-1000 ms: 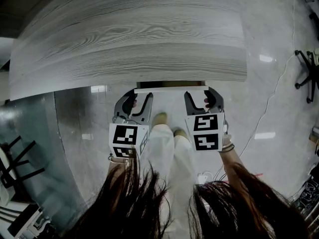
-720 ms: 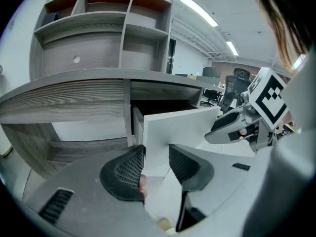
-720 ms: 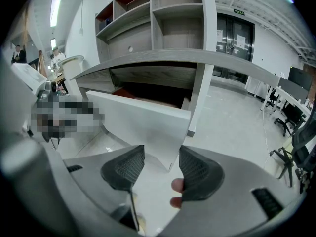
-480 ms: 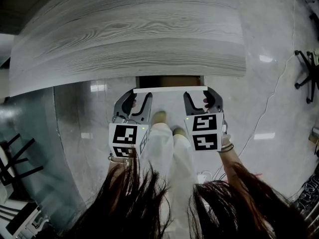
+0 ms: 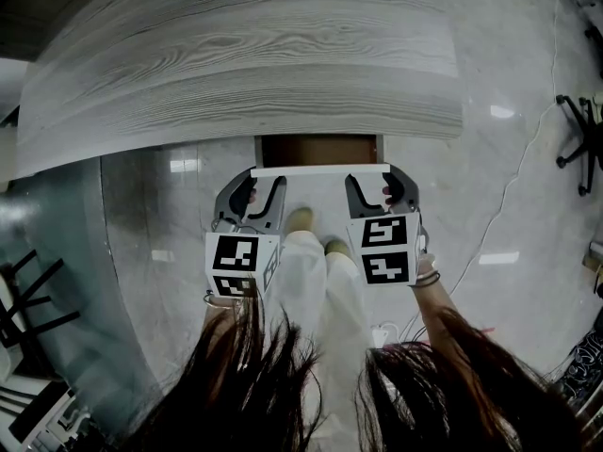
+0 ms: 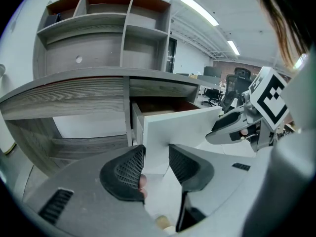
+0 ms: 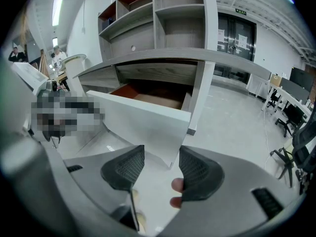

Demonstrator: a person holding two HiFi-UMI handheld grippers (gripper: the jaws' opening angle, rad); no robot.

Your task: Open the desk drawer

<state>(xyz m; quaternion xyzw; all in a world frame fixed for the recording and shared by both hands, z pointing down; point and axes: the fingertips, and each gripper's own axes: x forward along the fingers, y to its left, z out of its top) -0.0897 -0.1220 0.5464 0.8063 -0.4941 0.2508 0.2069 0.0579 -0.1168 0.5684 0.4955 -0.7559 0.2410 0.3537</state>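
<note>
A white-fronted desk drawer (image 5: 320, 170) stands partly out from under the front edge of the curved grey wood-grain desk (image 5: 236, 64). Its brown inside shows as a strip between the desk edge and the white front panel. In the head view the left gripper (image 5: 262, 186) sits at the left end of that front panel and the right gripper (image 5: 370, 182) at the right end, each with its black-and-white marker cube toward the person.

In the left gripper view the fingers (image 6: 124, 169) stand a moderate way apart. The lower left corner of the drawer's front fills the gap between them, and whether the dark ribbed pads press on it cannot be told. In the right gripper view the fingers (image 7: 198, 171) are likewise apart, with the lower right corner of the front panel in the gap. Pale floor shows on both sides of that corner, so they clamp nothing.

Both gripper views show a grey open shelf unit (image 6: 103, 33) rising above the desk top. The person's pale trousers (image 5: 316, 281) and light shoes (image 5: 300, 220) are just below the drawer on the glossy pale floor (image 5: 528, 186). A black chair base (image 5: 579, 130) stands well apart at the right
</note>
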